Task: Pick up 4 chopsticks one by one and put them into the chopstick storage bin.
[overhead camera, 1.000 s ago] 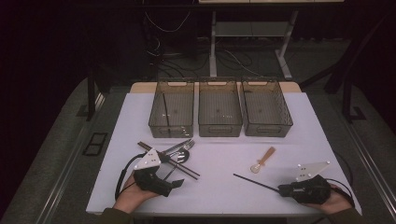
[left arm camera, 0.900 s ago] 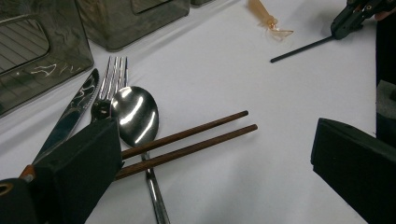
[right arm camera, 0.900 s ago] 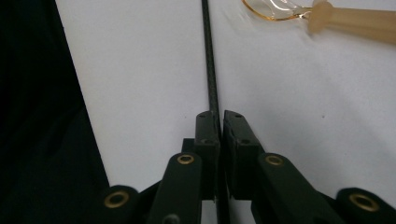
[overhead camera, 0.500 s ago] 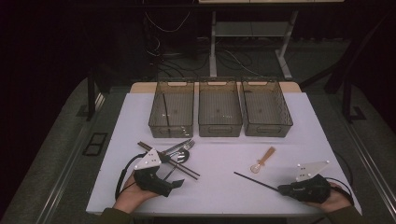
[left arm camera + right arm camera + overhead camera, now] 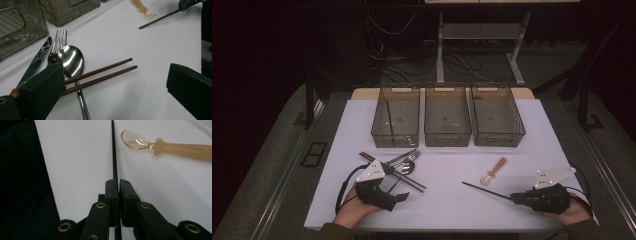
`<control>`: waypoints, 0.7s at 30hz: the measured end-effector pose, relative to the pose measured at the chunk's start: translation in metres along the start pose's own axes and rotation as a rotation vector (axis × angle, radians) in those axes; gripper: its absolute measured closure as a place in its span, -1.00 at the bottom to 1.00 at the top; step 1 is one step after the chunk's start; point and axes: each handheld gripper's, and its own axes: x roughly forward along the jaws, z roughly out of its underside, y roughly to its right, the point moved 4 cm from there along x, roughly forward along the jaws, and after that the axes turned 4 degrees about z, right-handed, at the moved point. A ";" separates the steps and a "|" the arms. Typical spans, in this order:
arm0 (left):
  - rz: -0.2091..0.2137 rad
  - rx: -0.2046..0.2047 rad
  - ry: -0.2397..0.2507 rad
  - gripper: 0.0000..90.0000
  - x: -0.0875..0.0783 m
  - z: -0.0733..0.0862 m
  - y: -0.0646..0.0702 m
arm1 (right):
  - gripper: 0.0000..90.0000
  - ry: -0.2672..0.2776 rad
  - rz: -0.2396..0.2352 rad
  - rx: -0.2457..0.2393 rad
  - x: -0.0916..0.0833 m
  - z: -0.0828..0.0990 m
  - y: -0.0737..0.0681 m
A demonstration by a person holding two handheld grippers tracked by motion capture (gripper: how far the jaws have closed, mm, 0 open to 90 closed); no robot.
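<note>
The right gripper (image 5: 115, 186) pinches a black chopstick (image 5: 114, 152) near the table's (image 5: 452, 210) front right corner. Its length points away toward the left bin (image 5: 395, 116), far across.

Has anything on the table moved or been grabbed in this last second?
The right tongs have just been closing and now pinch the thin black chopstick, its far end on the white table. The left tongs stay open beside the pair of brown wooden chopsticks. The shiny metal spoon, the translucent amber spoon and the three smoky plastic bins lie as before.
</note>
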 end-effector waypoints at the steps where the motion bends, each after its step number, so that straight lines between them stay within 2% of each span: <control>1: 0.000 0.000 0.001 -0.97 0.000 0.000 0.000 | 0.91 0.003 0.002 0.002 -0.001 -0.001 0.000; 21: 0.001 0.000 -0.001 -0.97 0.001 0.000 0.001 | 0.91 0.132 -0.032 0.050 -0.014 -0.023 0.005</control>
